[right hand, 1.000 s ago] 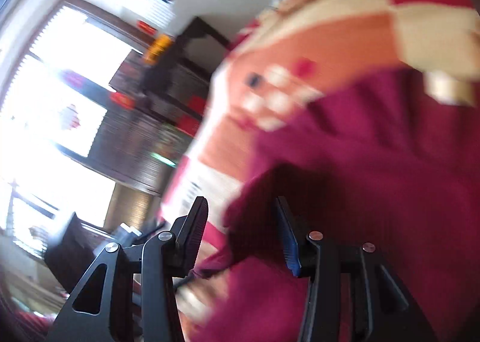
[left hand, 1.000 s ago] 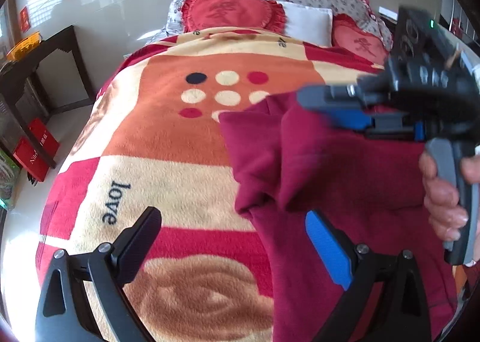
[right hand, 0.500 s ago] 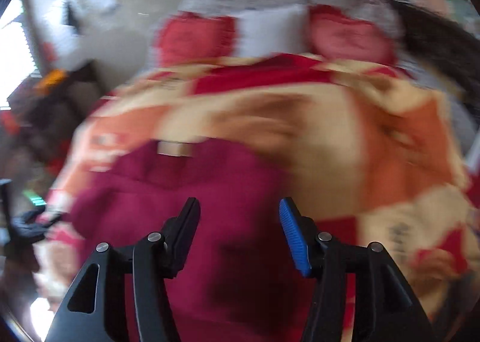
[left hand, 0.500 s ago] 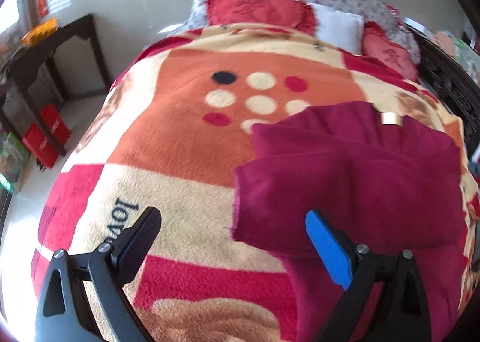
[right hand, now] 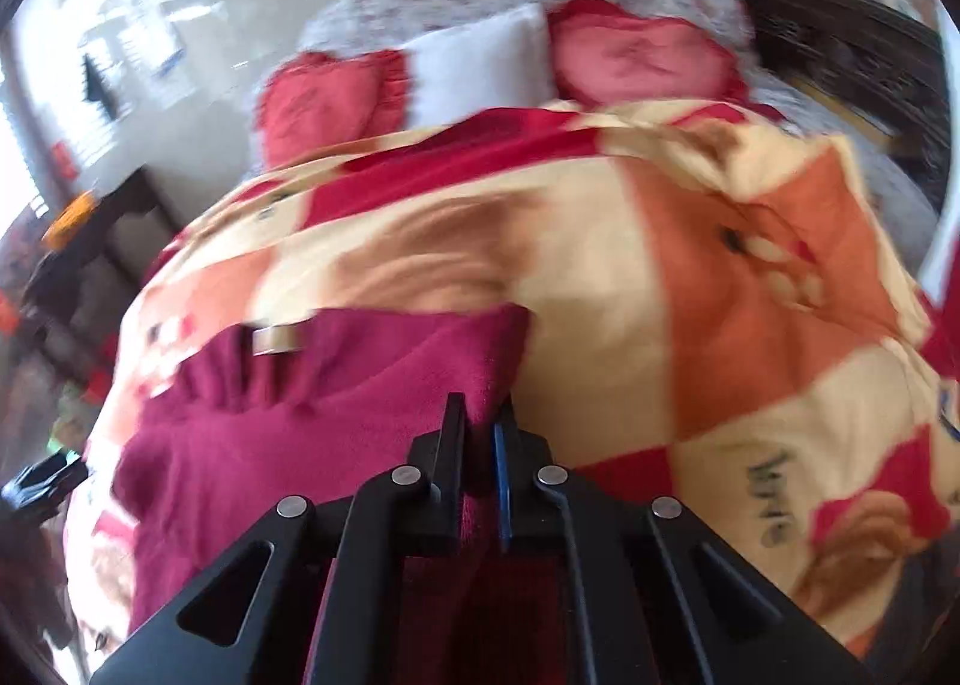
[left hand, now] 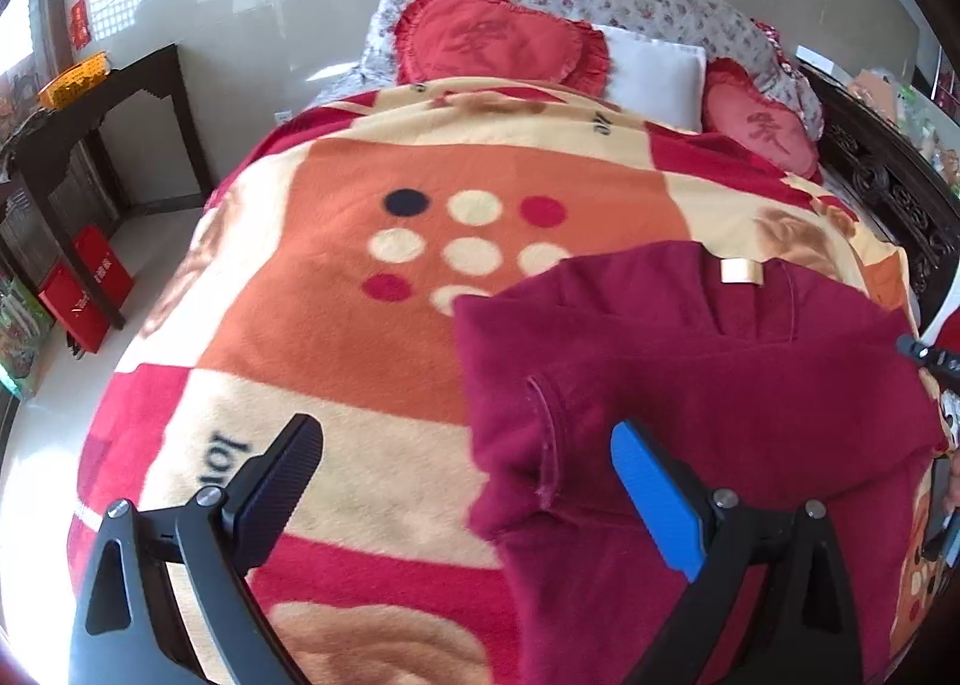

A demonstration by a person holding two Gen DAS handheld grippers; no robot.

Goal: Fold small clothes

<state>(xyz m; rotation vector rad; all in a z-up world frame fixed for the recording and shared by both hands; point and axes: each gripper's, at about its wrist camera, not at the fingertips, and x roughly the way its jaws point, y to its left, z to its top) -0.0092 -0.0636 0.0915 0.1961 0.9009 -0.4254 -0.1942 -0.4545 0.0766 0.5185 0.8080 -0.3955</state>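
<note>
Dark red fleece, a small top point(left hand: 708, 385), lies on the blanket point(left hand: 336, 301) of the bed, at about 4 o'clock in the left wrist view. Its collar with a gold label point(left hand: 742, 271) points toward 12 o'clock, to the pillows point(left hand: 498, 39). One sleeve is folded across the body, and its cuff seam lies near the left edge of the top.

The left gripper point(left hand: 468, 481) is wide open and holds nothing. Its black finger hangs over the cream band of the blanket at 7 o'clock, and its blue finger hangs over the top at 5 o'clock. The left edge of the top falls between the two fingers.

The right gripper point(right hand: 480, 433) is closed on the top point(right hand: 336, 415): cloth is pinched between the black finger and the blue finger, at the right edge of the top. This view is blurred. Here the top lies from 9 o'clock to 6 o'clock, and the label point(right hand: 277, 338) is at 10 o'clock.

The blanket has orange, cream and red blocks and a group of round dots point(left hand: 471, 247) just beyond the top. A dark counter point(left hand: 90, 108) stands at 9 o'clock beside the bed, with red boxes point(left hand: 84, 289) on the floor under it.
</note>
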